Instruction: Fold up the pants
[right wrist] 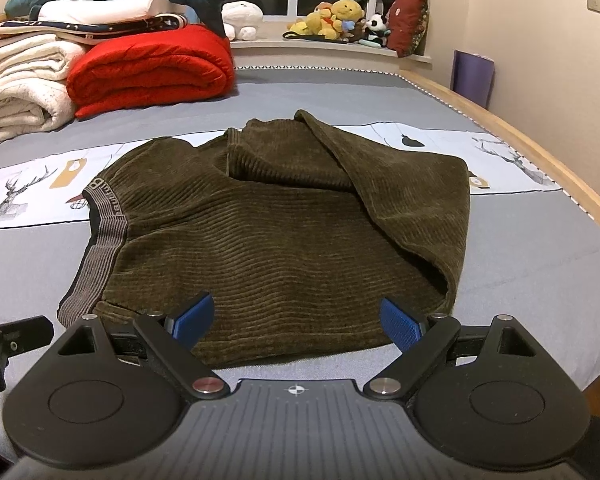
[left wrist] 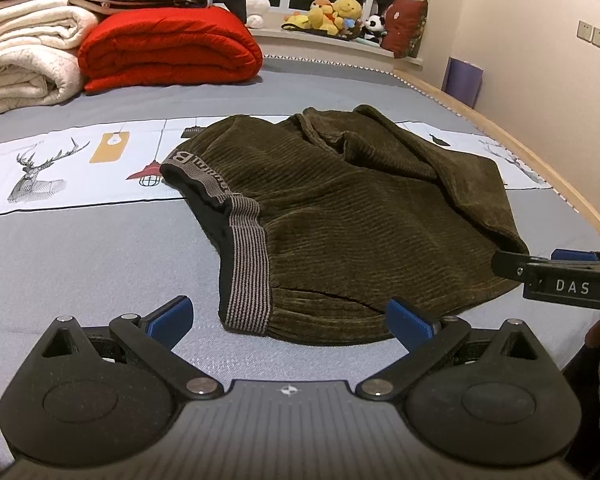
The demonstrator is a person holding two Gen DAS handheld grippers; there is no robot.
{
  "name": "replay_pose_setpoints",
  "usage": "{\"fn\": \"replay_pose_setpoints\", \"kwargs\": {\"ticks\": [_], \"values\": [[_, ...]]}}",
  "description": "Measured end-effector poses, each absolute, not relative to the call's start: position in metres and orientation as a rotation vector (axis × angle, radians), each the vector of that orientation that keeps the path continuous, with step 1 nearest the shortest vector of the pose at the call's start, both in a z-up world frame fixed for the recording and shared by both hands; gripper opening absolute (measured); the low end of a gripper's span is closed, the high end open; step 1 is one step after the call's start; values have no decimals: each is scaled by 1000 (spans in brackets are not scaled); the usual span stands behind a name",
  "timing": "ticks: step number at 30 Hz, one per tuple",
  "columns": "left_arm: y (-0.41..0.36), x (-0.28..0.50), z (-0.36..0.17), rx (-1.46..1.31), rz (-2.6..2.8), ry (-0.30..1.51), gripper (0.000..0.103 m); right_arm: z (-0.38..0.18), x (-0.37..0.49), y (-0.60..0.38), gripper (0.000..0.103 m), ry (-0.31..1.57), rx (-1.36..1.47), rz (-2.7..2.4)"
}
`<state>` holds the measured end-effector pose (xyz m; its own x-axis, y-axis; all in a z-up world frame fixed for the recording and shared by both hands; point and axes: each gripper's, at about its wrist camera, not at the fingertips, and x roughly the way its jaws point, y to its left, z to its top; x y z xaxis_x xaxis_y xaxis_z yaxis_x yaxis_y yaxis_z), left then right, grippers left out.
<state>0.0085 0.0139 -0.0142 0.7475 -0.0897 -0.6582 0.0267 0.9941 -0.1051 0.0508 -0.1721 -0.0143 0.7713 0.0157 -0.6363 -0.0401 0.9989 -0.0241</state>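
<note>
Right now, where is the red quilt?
The red quilt lies folded at the far left of the bed, beside the stacked white blankets and beyond the pants.

The right gripper (left wrist: 556, 276) reads "DAS"; the pants' waistband (left wrist: 204, 178) lettering is unreadable.

**Bare sheet near, bedding stacked far left**

Grey bed sheet (left wrist: 100, 264) lies bare left of the pants (left wrist: 360, 216). A red quilt (left wrist: 168, 48) and cream blankets (left wrist: 24, 60) block the far-left corner; the wall (right wrist: 560, 80) bounds the right.
</note>
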Motion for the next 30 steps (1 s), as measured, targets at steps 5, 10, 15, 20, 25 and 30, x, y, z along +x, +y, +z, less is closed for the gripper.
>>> {"fn": "replay_pose_setpoints", "kwargs": {"ticks": [5,10,15,20,25,30], "values": [[13,8,-13,-92,-65,723,103,-15,51,-172,91,691,-38,28],[13,8,-13,-95,-64,723,103,-16,50,-171,91,689,-43,34],[13,8,-12,-97,-64,725,103,-15,51,-171,91,688,-43,35],[12,9,-13,-91,-67,726,103,-15,50,-171,91,687,-42,36],[12,9,-14,-88,-68,727,103,-15,51,-171,91,686,-37,37],[11,8,-15,-87,-68,726,103,-15,51,-172,91,686,-33,38]]}}
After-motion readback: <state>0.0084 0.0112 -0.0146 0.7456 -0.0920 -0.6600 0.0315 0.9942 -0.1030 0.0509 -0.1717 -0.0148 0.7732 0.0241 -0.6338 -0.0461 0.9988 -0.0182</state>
